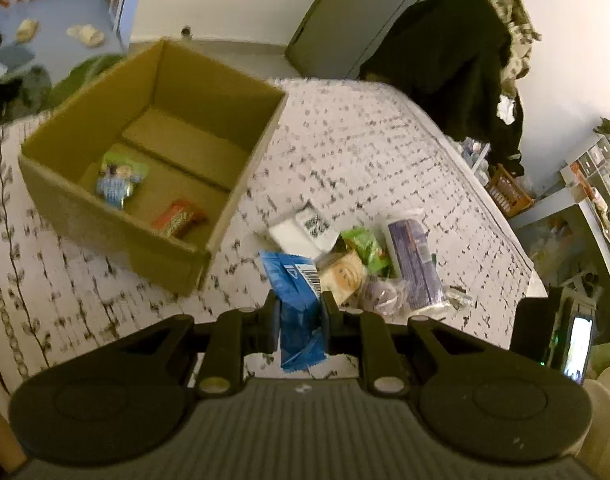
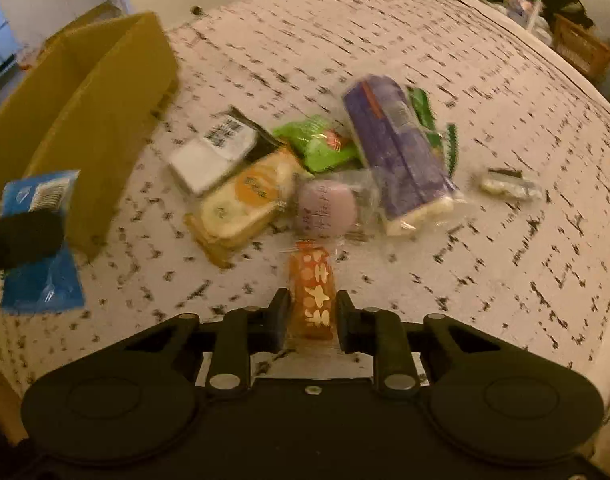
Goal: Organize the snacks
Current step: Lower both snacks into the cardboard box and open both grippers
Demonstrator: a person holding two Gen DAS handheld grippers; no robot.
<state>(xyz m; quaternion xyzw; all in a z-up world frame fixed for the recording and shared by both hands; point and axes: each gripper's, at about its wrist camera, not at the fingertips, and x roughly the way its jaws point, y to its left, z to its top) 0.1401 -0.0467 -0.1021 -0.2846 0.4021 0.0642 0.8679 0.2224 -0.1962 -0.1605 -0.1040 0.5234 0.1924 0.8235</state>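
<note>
The left gripper pinches a blue packet between its fingers, above the patterned tablecloth, with the cardboard box at ten o'clock holding a green-and-blue packet and a red-orange one, both too blurred to read. The right gripper clasps an orange packet with pale shapes, its lower end hidden behind the fingers. At twelve o'clock of it lies the heap: white packet, yellow packet, green packet, round mauve sweet and purple bag, smeared by motion.
</note>
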